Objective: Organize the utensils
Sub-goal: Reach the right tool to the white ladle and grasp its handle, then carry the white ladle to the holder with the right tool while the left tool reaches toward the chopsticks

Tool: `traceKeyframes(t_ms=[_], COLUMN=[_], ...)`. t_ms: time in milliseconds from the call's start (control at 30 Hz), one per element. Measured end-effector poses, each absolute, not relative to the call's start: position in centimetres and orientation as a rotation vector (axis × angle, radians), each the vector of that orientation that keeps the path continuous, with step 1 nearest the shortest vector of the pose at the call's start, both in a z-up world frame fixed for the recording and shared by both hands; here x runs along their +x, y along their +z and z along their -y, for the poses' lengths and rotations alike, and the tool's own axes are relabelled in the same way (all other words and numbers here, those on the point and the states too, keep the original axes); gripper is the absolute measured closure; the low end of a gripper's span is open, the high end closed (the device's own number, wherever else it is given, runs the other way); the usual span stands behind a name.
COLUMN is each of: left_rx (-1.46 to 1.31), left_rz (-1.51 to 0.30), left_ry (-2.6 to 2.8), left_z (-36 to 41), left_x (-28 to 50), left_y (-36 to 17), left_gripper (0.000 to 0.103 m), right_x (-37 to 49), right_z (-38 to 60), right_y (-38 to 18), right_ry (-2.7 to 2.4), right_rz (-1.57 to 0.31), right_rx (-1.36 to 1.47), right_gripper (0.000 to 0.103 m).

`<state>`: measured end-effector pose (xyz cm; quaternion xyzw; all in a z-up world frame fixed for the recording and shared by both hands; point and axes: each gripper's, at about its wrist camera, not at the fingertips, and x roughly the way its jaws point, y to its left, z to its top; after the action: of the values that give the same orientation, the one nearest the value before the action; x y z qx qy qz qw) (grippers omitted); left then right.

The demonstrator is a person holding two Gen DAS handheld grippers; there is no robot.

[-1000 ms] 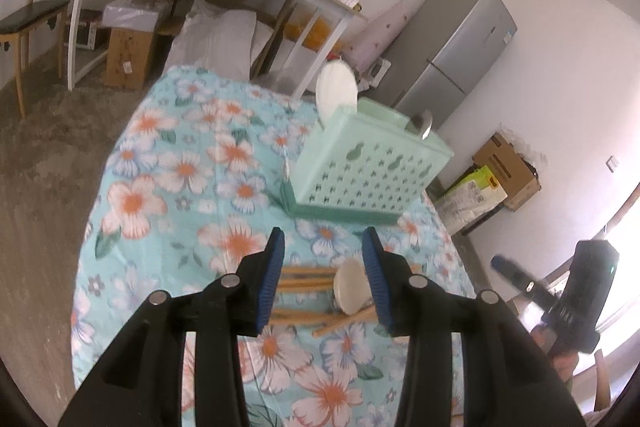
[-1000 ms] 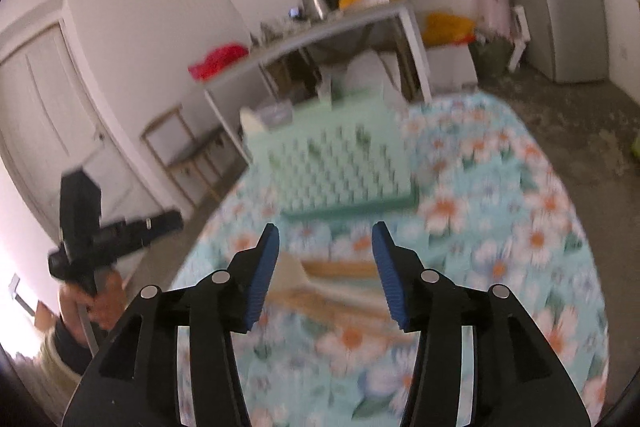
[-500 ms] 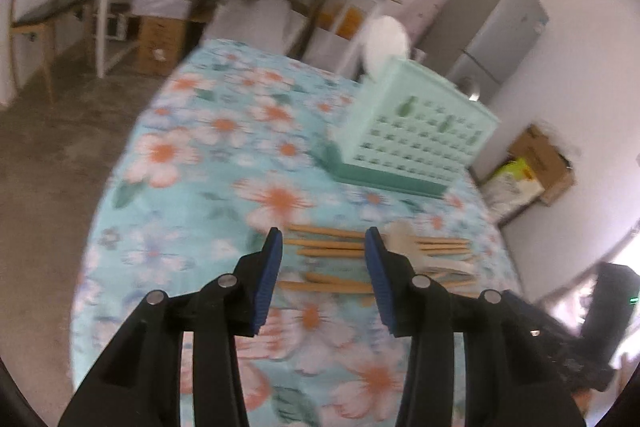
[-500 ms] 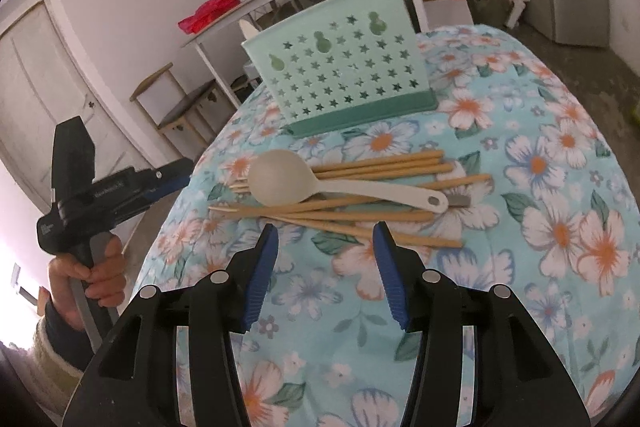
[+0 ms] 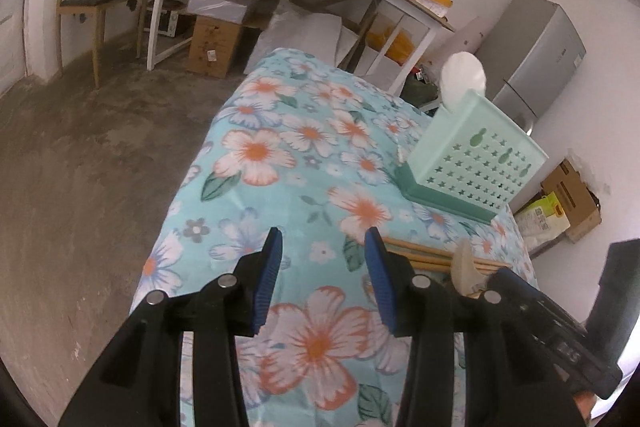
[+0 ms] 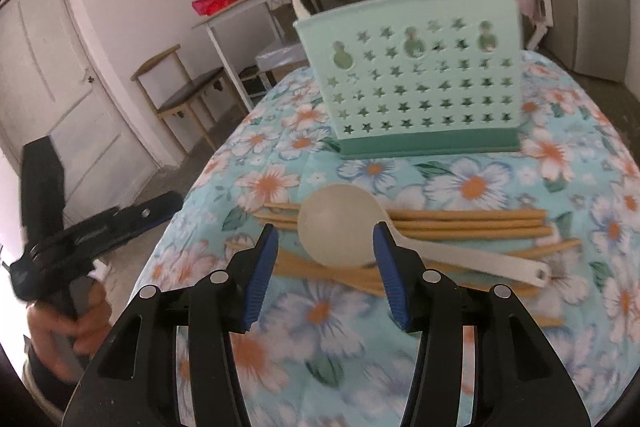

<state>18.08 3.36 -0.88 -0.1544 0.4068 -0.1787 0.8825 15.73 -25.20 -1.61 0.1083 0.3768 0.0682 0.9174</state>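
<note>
right claw [image 6: 325, 251] open, hiding spoon [image 6: 340, 235] rim, chopsticks [image 6: 472, 223] partly covered

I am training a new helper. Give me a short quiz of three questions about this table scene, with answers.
1. True or false: the right gripper holds the spoon.
2. What lies under the spoon?
3. The green holder is: A) lying flat, B) standing upright, C) off the table.

Key:
1. False; its jaws are open, with nothing gripped.
2. Wooden chopsticks on the floral cloth.
3. B
</note>
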Motion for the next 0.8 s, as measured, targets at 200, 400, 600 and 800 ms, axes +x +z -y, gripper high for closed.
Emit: traceKeyframes(t_ms=[200,400,600,800], left_rx=[-0.339,-0.345,-0.341,-0.317], left_rz=[-0.867,-0.863,-0.858,-0.828], left_ry=[-0.363,-0.357,-0.364,-0.407], left_z=[-4.2,-4.5,-4.5,-3.2], left_x=[18.4,18.3,18.0,17.3], left_y=[-1.7,-1.7,-1.6,-0.3], left_gripper=[0.062,0.062,0.062,0.062], right_x=[17.9,18.4,16.4,11.8], right_z=[22.2,21.5,23.5,29.6], right_y=[-3.3,-4.0,-1.1,4.6], right_ry=[0.043,-0.044,-0.013,0.029], right_rz=[-0.812,-0.829,-0.736,-0.58], right_rx=[0.049,-0.055,0.016,0.212], right_gripper=[0.055,0.087,0.095,0.099])
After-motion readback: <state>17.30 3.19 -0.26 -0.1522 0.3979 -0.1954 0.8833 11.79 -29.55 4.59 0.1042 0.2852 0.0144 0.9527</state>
